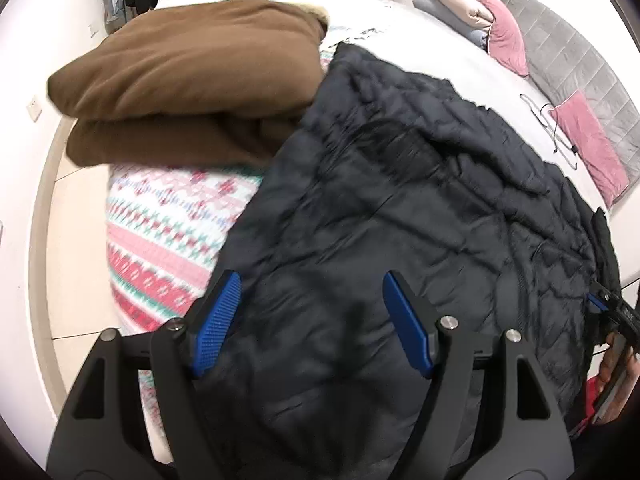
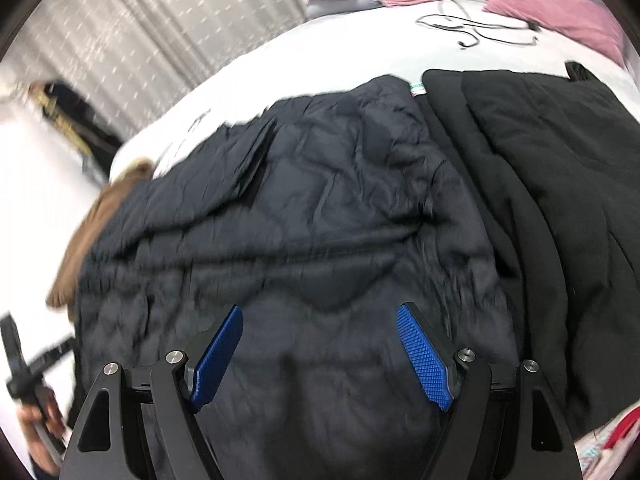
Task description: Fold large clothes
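A large dark navy quilted jacket (image 1: 400,200) lies spread flat on the bed and also fills the right wrist view (image 2: 320,220). My left gripper (image 1: 312,284) is open and empty, hovering over the jacket's near left part. My right gripper (image 2: 320,316) is open and empty above the jacket's near middle. The right gripper also shows at the right edge of the left wrist view (image 1: 612,308), and the left gripper shows at the left edge of the right wrist view (image 2: 20,372).
A folded brown garment (image 1: 192,84) lies left of the jacket on a patterned pink blanket (image 1: 168,232). A black garment (image 2: 552,200) lies right of the jacket. Pink pillows (image 1: 592,152), a cable (image 2: 472,28) and folded bedding (image 1: 452,4) lie at the head of the bed.
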The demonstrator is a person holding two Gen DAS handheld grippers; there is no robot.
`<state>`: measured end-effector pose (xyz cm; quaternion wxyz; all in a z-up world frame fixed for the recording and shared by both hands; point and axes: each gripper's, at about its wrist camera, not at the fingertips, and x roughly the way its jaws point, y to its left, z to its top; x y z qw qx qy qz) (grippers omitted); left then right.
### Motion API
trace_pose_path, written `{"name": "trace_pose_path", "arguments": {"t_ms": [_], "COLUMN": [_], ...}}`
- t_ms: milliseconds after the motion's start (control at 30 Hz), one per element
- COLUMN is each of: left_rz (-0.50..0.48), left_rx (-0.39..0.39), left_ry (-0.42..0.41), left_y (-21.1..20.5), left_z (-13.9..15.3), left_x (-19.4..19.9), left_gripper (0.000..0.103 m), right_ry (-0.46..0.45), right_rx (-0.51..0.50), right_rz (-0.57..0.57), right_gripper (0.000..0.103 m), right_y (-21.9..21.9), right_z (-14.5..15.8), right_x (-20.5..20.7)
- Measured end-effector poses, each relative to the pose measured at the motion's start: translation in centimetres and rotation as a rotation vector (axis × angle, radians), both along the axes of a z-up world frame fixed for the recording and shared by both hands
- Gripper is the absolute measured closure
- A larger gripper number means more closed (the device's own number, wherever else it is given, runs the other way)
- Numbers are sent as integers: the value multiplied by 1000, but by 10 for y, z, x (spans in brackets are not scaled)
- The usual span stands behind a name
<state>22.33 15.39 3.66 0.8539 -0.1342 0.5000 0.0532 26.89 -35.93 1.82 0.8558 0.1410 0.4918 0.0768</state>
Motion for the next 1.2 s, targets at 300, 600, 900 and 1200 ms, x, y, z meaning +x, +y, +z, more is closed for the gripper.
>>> {"name": "trace_pose_path", "arguments": {"t_ms": [300, 600, 900, 1200], "left_rz": [-9, -13, -2, -24], "left_rx": [-22, -47, -143, -209], "left_ry": [22, 80, 64, 8], "left_y": [13, 33, 43, 36], "left_z": [-11, -28, -35, -30], "left_x": [-33, -77, -105, -121], "left_gripper": [29, 29, 29, 31], "right_ry": [25, 36, 89, 81], "right_rx": [-159, -116, 79, 249], "right_rz": [134, 54, -218, -252], "right_gripper": [22, 22, 22, 49], "right_y": [16, -22, -84, -93], "right_z": [-15, -15, -38, -51], "right_x": [-67, -129, -181, -216]}}
